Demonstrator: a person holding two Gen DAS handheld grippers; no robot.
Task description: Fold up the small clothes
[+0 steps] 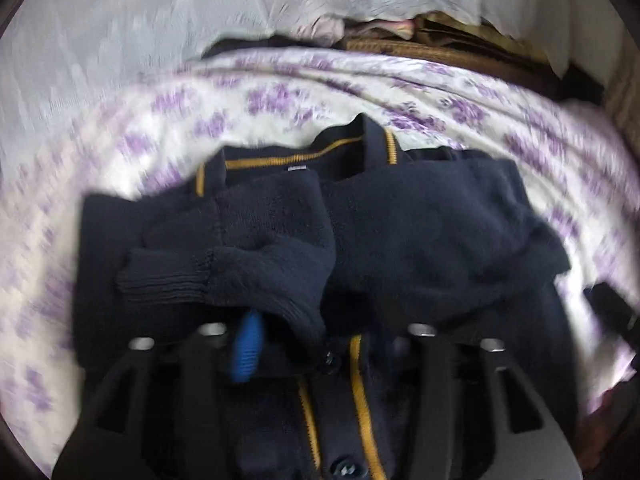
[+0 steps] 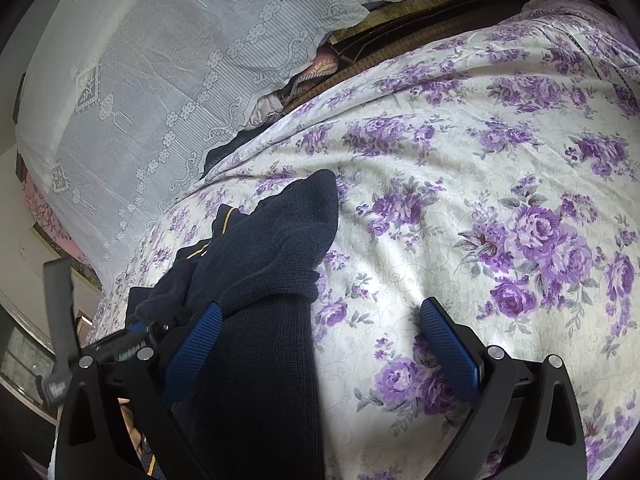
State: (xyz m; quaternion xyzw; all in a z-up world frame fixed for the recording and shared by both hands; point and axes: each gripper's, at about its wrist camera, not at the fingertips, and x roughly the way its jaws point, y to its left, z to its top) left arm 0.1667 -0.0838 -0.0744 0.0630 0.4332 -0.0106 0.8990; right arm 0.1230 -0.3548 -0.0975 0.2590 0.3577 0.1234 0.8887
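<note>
A small navy knit cardigan with yellow trim and buttons lies front-up on the floral bedspread. Both sleeves are folded over its chest; the left sleeve's ribbed cuff lies across. My left gripper is open just above the cardigan's lower front, with one blue pad showing. In the right wrist view the cardigan lies at lower left. My right gripper is open, its left pad touching the cardigan's side, its right pad over the bedspread.
White lace cloth hangs behind the bed on the left. A pile of clothes and a brown edge lie at the bed's far side. The left gripper shows at the right wrist view's lower left.
</note>
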